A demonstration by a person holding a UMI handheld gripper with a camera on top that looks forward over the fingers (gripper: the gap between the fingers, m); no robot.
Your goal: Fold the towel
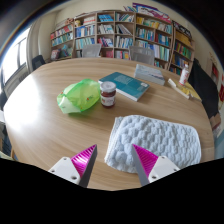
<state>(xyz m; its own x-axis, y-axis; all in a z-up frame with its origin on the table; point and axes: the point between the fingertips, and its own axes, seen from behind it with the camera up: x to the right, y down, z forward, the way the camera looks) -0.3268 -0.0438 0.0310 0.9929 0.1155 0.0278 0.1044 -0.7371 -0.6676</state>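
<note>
The tool [109, 158] is released: its two fingers stand apart, each with a magenta pad [83, 156] on the inner face, and nothing is held between them. The towel [153, 140], pale blue-white with a bumpy texture, lies flat on the round wooden bench [45, 115]. It sits just ahead of the right finger, whose tip appears to overlap the towel's near edge, while the left finger is over bare wood beside it. Whether the right finger really touches the cloth I cannot tell from this view.

Beyond the towel, near the middle of the bench, stands a small jar [108, 94] with a dark lid. Just beside the jar is a green bowl-like thing [78, 96], perhaps of plastic. On the other side of the jar lies a teal book [126, 85]. Farther back some more items [183, 80] stand near the far rim of the bench, too small to name. Behind the bench, bookshelves [120, 35] full of books line the wall.
</note>
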